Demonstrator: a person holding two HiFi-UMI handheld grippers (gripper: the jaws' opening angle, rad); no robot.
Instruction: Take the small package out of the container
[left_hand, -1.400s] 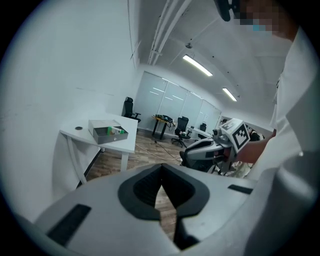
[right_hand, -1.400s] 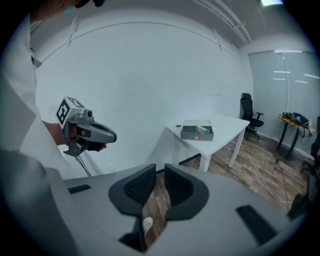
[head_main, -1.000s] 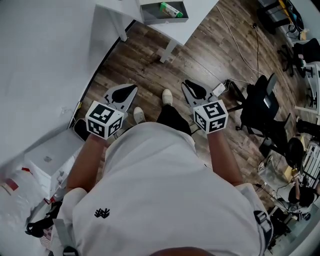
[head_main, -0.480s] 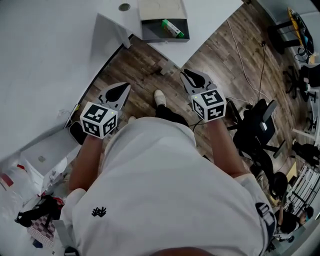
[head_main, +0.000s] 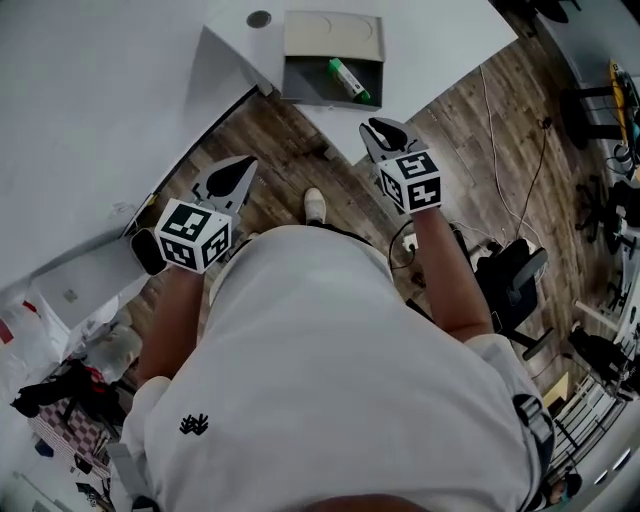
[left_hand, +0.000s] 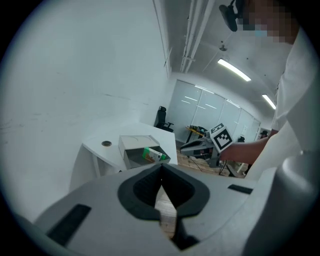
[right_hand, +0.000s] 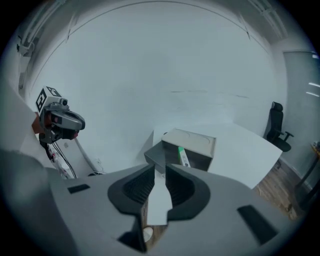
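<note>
Green small package (head_main: 349, 79) lies in grey container (head_main: 300, 78); left gripper (head_main: 243, 167) fingers together, right gripper (head_main: 378, 128) fingers opening, both empty.

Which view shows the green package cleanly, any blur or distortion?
Head view: even light, sharp, green package clear in the container. Left gripper view: fisheye bending, package tiny. Right gripper view: dimmer, bluish, dark corners, package readable.
</note>
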